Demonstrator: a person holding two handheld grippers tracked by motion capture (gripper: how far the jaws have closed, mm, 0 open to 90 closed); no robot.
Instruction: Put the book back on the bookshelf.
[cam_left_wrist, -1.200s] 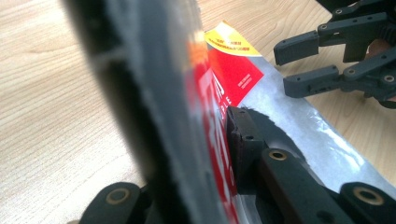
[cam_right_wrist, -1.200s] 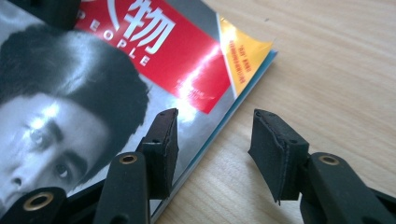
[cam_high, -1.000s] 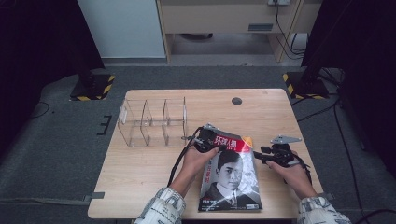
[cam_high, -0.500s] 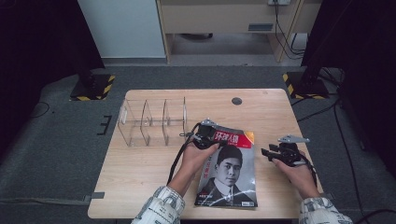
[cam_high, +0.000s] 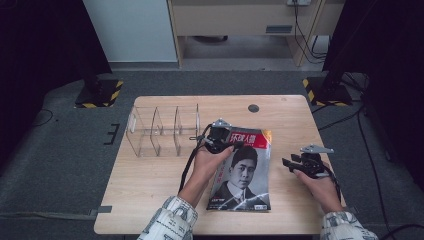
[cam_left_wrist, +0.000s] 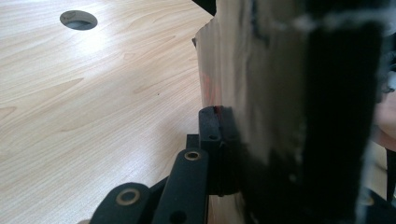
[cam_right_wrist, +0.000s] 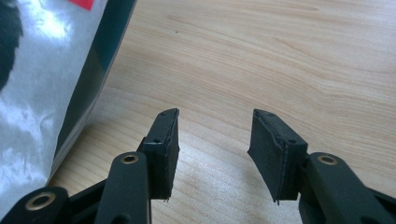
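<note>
**Two grippers at a wooden worktop, one clamped on a magazine**

Two hand-held grippers work over a pale wooden worktop (cam_high: 150, 175), seen from above. The left gripper (cam_high: 227, 142) is clamped on the top left corner of a magazine (cam_high: 242, 172), whose cover shows a portrait of a man and a red and yellow title band. The magazine lies near the middle of the worktop, its far end tilted up off the wood at the gripper and its near edge low, close to the person's side. In the left gripper view, the glossy cover (cam_left_wrist: 243, 70) stands close against the camera with the jaws pressed together on its edge.

The right gripper (cam_high: 292, 165) sits to the right of the magazine, just beside its edge but not touching it. In the right gripper view, its jaws stand apart with nothing between them, bare wood showing in the gap, and the magazine's edge (cam_right_wrist: 70, 93) lies off to the left.

A clear plastic rack (cam_high: 162, 130) with upright dividers stands on the left part of the worktop, near the magazine's far corner. A small round hole (cam_high: 253, 108) sits near the far edge.
</note>
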